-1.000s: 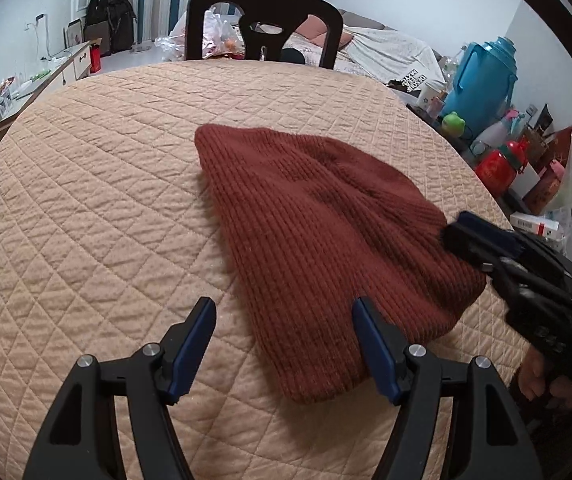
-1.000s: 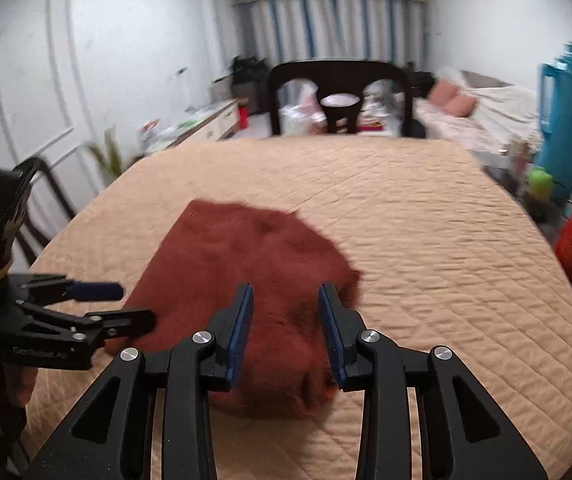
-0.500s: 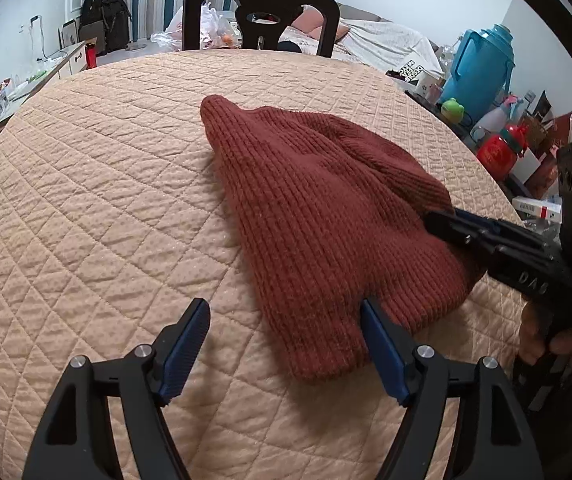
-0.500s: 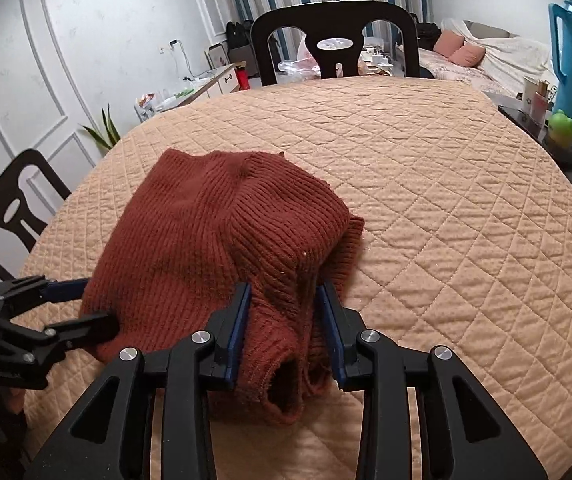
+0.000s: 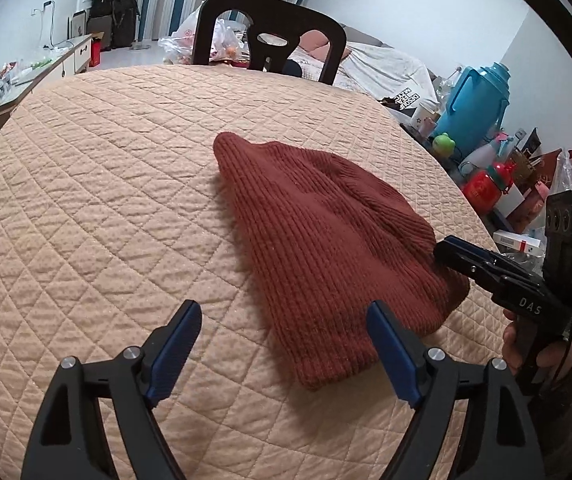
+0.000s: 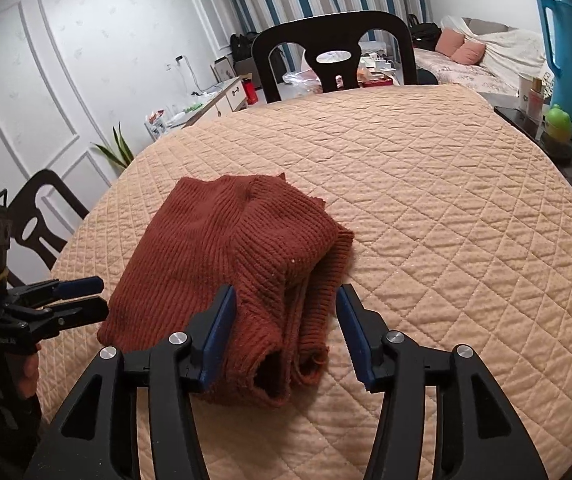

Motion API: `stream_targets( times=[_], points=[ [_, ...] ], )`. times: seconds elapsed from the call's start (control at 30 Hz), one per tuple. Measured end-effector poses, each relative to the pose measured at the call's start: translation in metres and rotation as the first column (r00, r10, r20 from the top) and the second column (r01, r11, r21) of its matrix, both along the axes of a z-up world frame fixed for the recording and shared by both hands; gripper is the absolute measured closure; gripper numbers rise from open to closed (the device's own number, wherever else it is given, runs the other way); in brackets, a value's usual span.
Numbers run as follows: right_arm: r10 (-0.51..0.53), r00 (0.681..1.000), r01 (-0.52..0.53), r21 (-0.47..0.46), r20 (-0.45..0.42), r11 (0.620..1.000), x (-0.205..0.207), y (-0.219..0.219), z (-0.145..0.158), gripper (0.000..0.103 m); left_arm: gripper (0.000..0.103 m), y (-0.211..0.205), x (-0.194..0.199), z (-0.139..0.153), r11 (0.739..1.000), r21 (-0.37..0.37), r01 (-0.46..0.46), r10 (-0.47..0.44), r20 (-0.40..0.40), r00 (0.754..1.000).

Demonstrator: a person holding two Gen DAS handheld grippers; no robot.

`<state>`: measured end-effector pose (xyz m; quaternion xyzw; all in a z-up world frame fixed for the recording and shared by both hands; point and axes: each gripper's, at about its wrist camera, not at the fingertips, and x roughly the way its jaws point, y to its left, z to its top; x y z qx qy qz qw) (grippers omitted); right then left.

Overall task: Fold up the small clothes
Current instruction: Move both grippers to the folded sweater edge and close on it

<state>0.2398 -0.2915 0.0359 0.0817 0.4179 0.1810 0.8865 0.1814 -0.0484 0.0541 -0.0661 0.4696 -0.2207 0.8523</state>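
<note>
We see the rust-red knitted hat (image 5: 326, 240) lying folded on the quilted peach tablecloth (image 5: 86, 200), its ribbed brim end toward us and its crown pointing to about eleven o'clock in the left wrist view. In the right wrist view the same hat (image 6: 226, 248) shows its doubled layers, the open brim edge sitting between the blue pads (image 6: 218, 332) of our right gripper (image 6: 286, 328). Those jaws have just been opening: half a second ago they pinched the brim fold, and now they stand apart on either side of it, the left pad close against the knit, the right pad clear of it. Our left gripper (image 5: 282, 344) has also just been opening and now stands wide apart above the cloth, its right pad at the hat's near edge at about five o'clock, nothing clamped between. Compared with a second ago, the hat lies flatter and more compact. A dark chair (image 5: 270, 40) stands at twelve o'clock beyond the table, and a blue jug (image 5: 474, 108) sits at two o'clock among clutter.
</note>
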Motion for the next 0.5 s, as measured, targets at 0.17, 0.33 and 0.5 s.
stream_targets(
  times=[0.17, 0.33, 0.5],
  points=[
    [0.017, 1.0, -0.016, 0.05, -0.018, 0.999, 0.005, -0.003, -0.002, 0.038, 0.009, -0.013, 0.004, 0.002, 0.995, 0.097, -0.03, 0.025, 0.058, 0.998],
    [0.026, 0.999, -0.023, 0.068, -0.033, 0.997, 0.009, -0.005, -0.005, 0.035, 0.009, -0.023, 0.006, 0.005, 0.993, 0.117, -0.011, 0.0, 0.092, 0.996],
    [0.022, 0.998, -0.018, 0.074, -0.054, 0.997, 0.016, -0.009, -0.01, 0.035, 0.009, -0.028, 0.013, 0.003, 0.993, 0.114, 0.001, -0.011, 0.083, 0.997]
  ],
)
